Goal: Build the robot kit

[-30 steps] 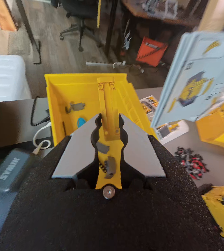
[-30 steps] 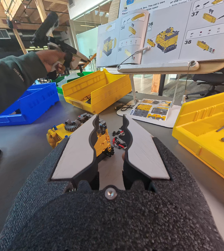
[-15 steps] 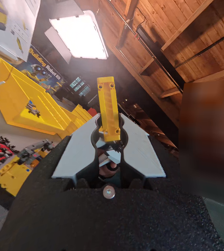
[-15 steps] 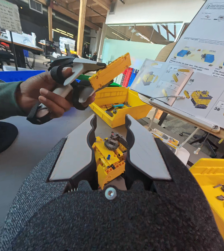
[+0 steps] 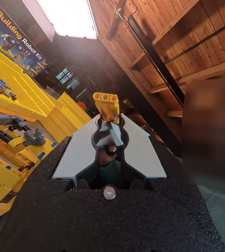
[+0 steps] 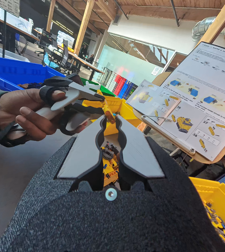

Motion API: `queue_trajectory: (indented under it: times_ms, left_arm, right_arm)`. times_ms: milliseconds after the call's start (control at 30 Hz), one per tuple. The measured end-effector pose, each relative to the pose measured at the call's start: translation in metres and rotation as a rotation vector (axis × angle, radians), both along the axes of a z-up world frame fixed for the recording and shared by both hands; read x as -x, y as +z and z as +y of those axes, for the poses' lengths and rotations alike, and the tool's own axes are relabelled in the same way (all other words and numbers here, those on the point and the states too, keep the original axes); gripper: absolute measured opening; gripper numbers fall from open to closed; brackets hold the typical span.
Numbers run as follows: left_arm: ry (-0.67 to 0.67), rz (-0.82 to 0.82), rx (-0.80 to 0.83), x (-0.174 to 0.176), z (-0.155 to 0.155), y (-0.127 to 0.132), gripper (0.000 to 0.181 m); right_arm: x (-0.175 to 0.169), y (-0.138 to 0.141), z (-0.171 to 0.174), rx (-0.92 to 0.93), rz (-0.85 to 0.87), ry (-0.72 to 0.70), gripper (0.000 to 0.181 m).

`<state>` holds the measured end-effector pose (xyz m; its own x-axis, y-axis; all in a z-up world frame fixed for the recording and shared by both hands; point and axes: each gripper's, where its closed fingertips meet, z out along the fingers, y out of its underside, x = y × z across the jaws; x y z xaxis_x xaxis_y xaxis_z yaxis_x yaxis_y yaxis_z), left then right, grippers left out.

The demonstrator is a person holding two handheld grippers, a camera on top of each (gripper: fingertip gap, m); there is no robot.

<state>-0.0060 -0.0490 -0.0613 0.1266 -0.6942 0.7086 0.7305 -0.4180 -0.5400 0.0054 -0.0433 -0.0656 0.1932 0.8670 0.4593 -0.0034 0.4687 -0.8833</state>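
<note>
The left gripper (image 5: 109, 115) is held up off the table (image 6: 13, 170), its fingers closed on one end of a long yellow beam (image 5: 106, 107) with round holes. In the right wrist view the person's left hand (image 6: 20, 113) carries that gripper in from the left, and the beam hangs slanting downward from its fingertips.

The right gripper (image 6: 110, 117) faces it. Its fingers stand a narrow gap apart, and the free lower end of the beam sits in that gap at the very tips. Whether the fingers press on the beam or only flank it cannot be told.

Below and behind the right gripper's fingers, a partly built yellow model (image 6: 110, 163) with grey gears rests on the table; the left wrist view shows it low on the left, near the left gripper.

Around them are a yellow bin (image 6: 122, 109) just beyond the beam, a blue bin (image 6: 13, 70) farther left, and an open instruction booklet (image 6: 184, 115) clipped on a tilted stand to the right. A kit box (image 5: 20, 45) stands behind more yellow bins.
</note>
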Motion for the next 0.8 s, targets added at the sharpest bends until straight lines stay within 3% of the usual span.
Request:
queue_trajectory:
  times_ms: [133, 267, 333, 433, 567, 633, 667, 733, 800]
  left_arm:
    - [0.033, 0.179, -0.045, -0.001, -0.006, -0.007, 0.024]
    - [0.215, 0.563, -0.182, 0.016, -0.011, -0.016, 0.033]
    - [0.256, 0.701, -0.213, 0.022, -0.012, -0.022, 0.044]
    - [0.172, 0.764, -0.269, 0.013, -0.027, -0.026, 0.017]
    - [0.137, 0.831, -0.287, 0.009, -0.032, -0.033, 0.011]
    - [0.138, 0.854, -0.290, 0.010, -0.032, -0.036, 0.007]
    - [0.153, 0.877, -0.288, 0.013, -0.031, -0.039, 0.007]
    - [0.148, 0.869, -0.275, 0.020, -0.031, -0.043, 0.007]
    - [0.142, 0.833, -0.280, 0.027, -0.035, -0.044, 0.007]
  right_arm:
    - [-0.001, -0.007, -0.005, -0.057, -0.028, 0.027, 0.009]
    - [-0.004, -0.012, -0.007, 0.236, -0.029, 0.189, 0.007]
    - [-0.006, -0.016, -0.023, 0.389, -0.052, 0.375, 0.007]
    - [-0.007, -0.021, -0.026, 0.512, -0.074, 0.459, 0.007]
    - [-0.007, -0.031, -0.025, 0.563, -0.141, 0.491, 0.008]
    - [-0.005, -0.037, -0.011, 0.511, -0.165, 0.401, 0.013]
    - [-0.005, -0.040, 0.001, 0.461, -0.179, 0.330, 0.023]
    - [-0.007, -0.058, 0.022, 0.348, -0.305, 0.202, 0.061]
    - [-0.009, -0.086, 0.032, 0.331, -0.456, 0.160, 0.087]
